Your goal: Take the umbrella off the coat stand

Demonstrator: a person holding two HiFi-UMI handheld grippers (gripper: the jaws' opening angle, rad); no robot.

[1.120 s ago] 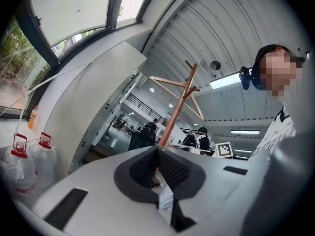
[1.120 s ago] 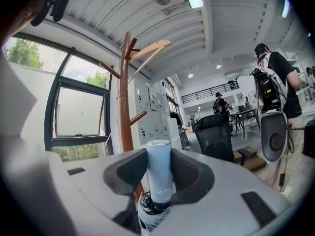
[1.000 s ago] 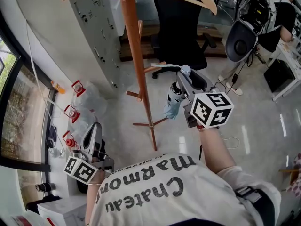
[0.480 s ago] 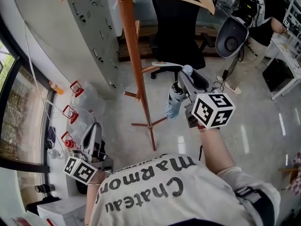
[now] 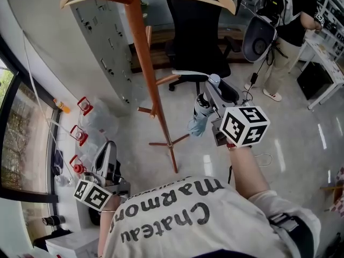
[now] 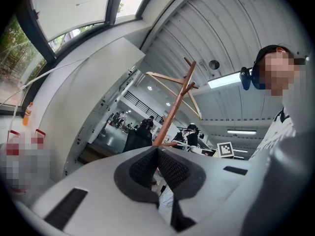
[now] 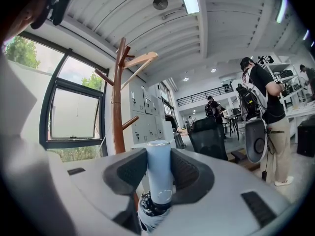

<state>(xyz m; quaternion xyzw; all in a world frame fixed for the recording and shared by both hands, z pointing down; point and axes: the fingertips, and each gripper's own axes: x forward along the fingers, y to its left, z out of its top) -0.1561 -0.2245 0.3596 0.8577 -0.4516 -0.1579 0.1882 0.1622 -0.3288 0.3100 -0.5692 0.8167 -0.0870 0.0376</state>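
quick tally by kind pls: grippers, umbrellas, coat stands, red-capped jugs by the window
grippers (left gripper, right gripper): 2
umbrella: 1
coat stand: 1
red-capped jugs: 3
total: 7

I see the coat stand (image 5: 144, 63) left of the umbrella (image 5: 199, 117) and apart from it, the umbrella between the jaws of my right gripper (image 5: 213, 81), an office chair (image 5: 196, 36) behind both, lockers (image 5: 105, 47) left of the stand, and my left gripper (image 5: 107, 147) beside the jugs (image 5: 102, 121).
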